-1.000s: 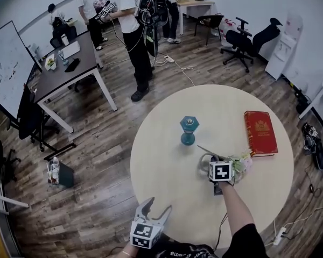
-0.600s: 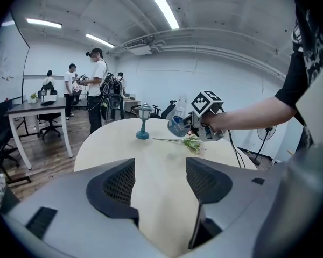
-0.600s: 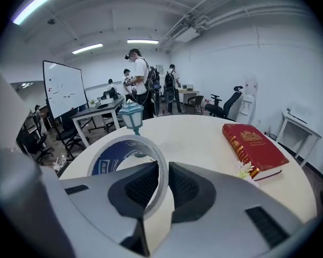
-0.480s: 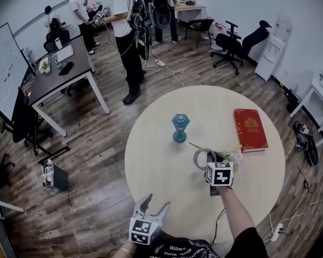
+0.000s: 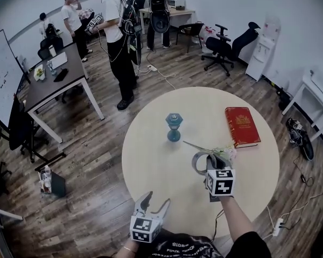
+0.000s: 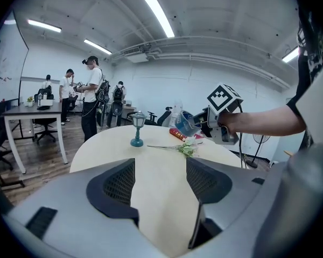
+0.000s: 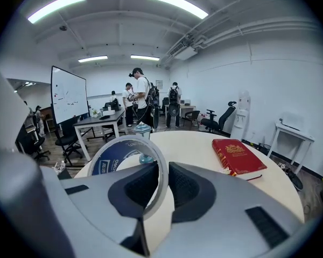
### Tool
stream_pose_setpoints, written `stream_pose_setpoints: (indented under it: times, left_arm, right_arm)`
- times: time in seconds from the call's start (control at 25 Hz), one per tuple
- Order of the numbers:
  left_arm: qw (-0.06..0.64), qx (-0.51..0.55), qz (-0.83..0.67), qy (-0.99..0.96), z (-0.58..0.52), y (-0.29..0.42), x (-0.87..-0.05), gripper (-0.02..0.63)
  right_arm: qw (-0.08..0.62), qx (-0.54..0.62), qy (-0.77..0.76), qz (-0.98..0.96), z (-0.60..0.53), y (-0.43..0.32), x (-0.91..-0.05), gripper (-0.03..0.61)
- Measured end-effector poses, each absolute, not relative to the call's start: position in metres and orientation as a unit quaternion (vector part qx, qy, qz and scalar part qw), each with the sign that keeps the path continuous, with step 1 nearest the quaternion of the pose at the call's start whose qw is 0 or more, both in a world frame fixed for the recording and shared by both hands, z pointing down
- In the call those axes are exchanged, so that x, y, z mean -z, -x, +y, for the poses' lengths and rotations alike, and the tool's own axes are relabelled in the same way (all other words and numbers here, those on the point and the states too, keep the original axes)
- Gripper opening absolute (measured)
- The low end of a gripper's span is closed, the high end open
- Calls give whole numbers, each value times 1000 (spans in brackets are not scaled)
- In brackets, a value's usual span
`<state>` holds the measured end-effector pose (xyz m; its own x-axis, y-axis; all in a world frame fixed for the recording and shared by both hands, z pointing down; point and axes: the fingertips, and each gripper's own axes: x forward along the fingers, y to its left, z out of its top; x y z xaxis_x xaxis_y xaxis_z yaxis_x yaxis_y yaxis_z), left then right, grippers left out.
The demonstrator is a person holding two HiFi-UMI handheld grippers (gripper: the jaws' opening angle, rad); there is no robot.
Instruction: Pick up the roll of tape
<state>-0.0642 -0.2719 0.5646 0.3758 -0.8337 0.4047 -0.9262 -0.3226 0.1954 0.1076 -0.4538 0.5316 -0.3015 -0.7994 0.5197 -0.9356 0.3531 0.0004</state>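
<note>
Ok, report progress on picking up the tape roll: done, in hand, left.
Done: the right gripper is shut on the roll of tape, rim pinched between its pads. In hand: the left gripper view shows the roll held above the table and the flowers. Left: little, by the look of it; the left gripper is open and empty.

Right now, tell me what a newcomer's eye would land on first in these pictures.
The roll of tape stands out first, pinched on edge between the jaws of the right gripper above the round table. Next comes the red book, lying flat toward the table's far right, with a teal lantern ornament upright near its middle. The left gripper hangs open and empty at the near edge.
</note>
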Motion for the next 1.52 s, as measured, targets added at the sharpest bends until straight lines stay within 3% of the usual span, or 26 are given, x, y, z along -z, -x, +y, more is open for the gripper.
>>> stream_pose_setpoints:
  times: [0.96, 1.52]
  left_arm:
    - [177, -97, -495, -845, -258, 23, -558, 310]
    - [167, -102, -473, -859, -250, 9, -552, 310]
  right_arm:
    - [177, -103, -643, -738, -295, -175, -513, 67]
    - [182, -116, -636, -741, -236, -163, -530, 67]
